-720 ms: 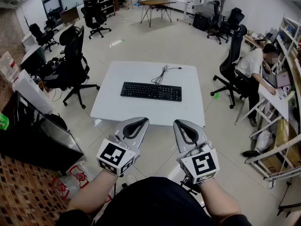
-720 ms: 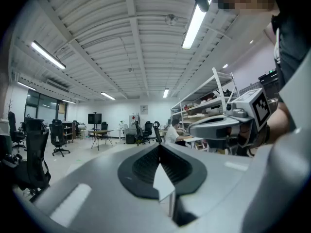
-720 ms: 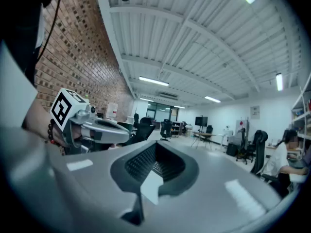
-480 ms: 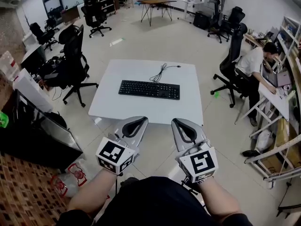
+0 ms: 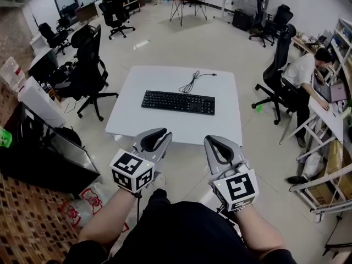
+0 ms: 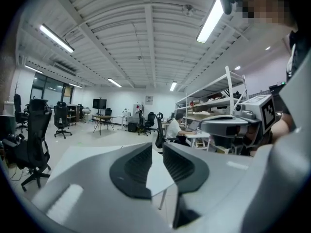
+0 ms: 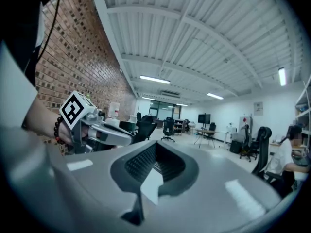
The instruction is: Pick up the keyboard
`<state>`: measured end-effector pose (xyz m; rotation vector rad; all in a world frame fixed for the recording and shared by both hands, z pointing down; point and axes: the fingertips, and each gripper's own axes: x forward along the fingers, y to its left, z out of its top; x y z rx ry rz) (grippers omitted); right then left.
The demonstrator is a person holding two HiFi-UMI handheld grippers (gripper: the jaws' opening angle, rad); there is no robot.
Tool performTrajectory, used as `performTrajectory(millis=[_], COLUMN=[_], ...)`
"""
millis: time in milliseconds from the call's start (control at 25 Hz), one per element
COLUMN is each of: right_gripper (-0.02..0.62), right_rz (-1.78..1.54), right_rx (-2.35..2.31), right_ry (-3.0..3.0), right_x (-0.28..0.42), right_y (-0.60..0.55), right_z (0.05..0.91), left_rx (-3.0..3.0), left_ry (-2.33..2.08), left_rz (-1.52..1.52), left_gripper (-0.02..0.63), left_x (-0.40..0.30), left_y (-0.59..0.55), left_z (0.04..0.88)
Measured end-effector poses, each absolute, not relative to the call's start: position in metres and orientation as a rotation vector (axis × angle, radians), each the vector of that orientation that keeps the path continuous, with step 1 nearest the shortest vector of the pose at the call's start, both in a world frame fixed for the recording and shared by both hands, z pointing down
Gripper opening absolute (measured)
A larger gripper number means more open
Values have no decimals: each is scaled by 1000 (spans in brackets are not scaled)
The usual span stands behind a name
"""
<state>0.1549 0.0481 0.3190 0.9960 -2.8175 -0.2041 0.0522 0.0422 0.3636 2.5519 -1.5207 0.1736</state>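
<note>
The black rectangular keyboard (image 5: 177, 102) lies mid-desk on the white square desk (image 5: 132, 122), with its black cable (image 5: 192, 82) trailing toward 12 o'clock. Off the desk's 6 o'clock edge, the left gripper (image 6: 157, 149) is slightly spread and empty, and the right gripper (image 7: 155, 147) is pressed together.

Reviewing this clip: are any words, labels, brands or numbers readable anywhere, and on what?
No text here can be read.
Keyboard: key legends too small to read.
Marker cubes: black-and-white square patterns only, no letters.
Wall poster: too blurred to read.
</note>
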Motion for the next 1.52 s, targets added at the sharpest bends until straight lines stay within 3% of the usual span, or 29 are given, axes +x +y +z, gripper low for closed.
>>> performTrajectory(millis=[600,1000,1520], right_gripper=[2,2,2], right_rz=[-40,139,252], right_rx=[1070,1151,1219], right_ry=[-2706,-2589,-2478], right_x=[87,40,24], right_y=[-80,-164,-210], right_z=[359,401,433], left_rx=[2234,1961,1720], left_ry=[-1520,-1396,-1152], left_rz=[204,318,317], left_gripper=[141,155,155], left_x=[-92,-196,-216], left_y=[-115,-223,-266], left_z=[447,561,669])
